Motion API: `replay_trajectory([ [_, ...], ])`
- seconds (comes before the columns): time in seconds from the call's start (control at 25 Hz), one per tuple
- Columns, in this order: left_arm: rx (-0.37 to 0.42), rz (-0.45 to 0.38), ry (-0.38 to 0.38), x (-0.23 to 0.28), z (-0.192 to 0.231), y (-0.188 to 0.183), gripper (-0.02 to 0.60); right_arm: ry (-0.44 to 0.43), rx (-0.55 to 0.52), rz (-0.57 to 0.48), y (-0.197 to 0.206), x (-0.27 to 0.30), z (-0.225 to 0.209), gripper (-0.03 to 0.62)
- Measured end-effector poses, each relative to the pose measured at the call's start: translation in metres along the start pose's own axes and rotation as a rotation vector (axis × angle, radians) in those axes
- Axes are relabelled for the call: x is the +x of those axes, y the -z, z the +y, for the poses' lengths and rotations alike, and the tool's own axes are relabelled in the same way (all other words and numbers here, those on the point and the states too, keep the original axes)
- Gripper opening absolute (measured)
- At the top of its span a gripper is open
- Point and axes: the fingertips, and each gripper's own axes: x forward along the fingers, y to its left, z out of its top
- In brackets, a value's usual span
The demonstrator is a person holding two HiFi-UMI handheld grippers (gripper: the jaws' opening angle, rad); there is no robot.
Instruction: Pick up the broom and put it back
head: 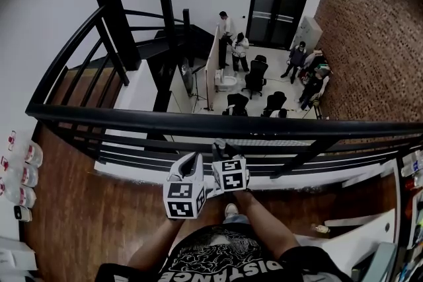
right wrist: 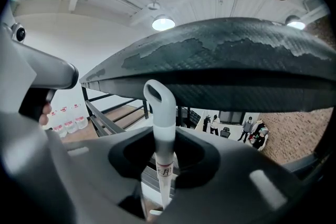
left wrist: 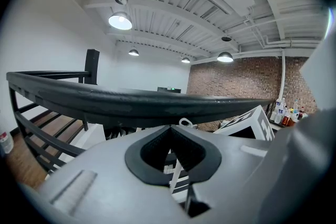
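Broom handle [right wrist: 160, 107]: pale grey and white, upright, with a hanging loop at its top end. It stands between the jaws of the right gripper [right wrist: 163, 136], its loop just below the black handrail [right wrist: 220, 65]. The broom's head is not in view.
Right gripper: jaws partly closed and clamped on the broom handle, which passes through the hollow between the black pads.
Left gripper [left wrist: 170, 128]: jaw tips brought together, with nothing between them. Only the railing bars and a strip of the white handle show through the gap behind the tips.
Both grippers, head view: side by side and close together in front of the person's body, right at the railing. Their marker cubes face up.
Setting: a raised floor of dark wood [head: 99, 208], edged by the black metal railing.
Below the railing: a lower level with several people [head: 238, 53], office chairs, a brick wall [head: 370, 30] and a dark double door [head: 277, 6].
Left edge, head view: a row of plastic bottles [head: 26, 165] on the wooden floor.
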Motion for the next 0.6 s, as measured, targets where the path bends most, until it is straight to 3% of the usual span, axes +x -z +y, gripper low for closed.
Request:
replay_trajectory([
  [0.6,-0.001,0.008,-0.008,-0.0023,0.0031,0.0018,0.005,-0.035,-0.017,0.02,0.0034,0.0073,0.0032,0.109],
])
